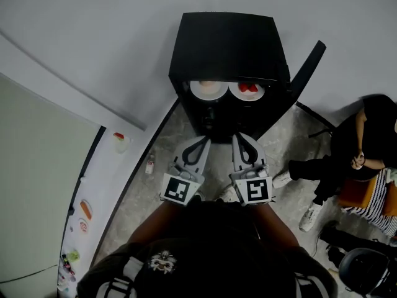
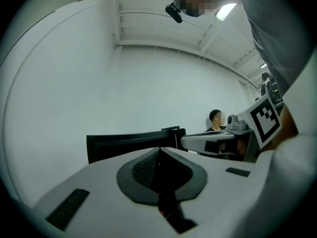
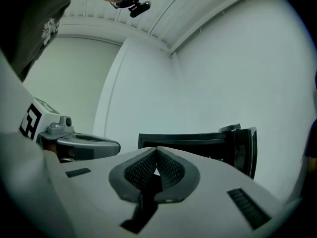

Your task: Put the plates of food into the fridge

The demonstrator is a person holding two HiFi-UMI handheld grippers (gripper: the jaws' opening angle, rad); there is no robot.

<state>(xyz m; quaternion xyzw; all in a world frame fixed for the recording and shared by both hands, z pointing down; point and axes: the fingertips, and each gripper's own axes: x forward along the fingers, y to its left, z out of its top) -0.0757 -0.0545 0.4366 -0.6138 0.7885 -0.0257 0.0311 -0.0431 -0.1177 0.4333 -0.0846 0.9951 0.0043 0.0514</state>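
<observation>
With the left gripper [image 1: 200,143] and right gripper [image 1: 239,140] both clenched empty, the plates [image 1: 208,89] in the fridge [image 1: 229,42] look stiff, slick and breakable, best pinched at the rim

Fridge [image 1: 229,48] ahead against wall, door [image 1: 307,67] swung out at its right. Inside, side by side: left plate [image 1: 208,89], right plate [image 1: 247,90]. Just before fridge, left gripper [image 1: 202,141] beside right gripper [image 1: 242,138], apart. Along left, counter [image 1: 108,179] with small dish [image 1: 120,143] at far end. Far right, seated person [image 1: 366,141].
</observation>
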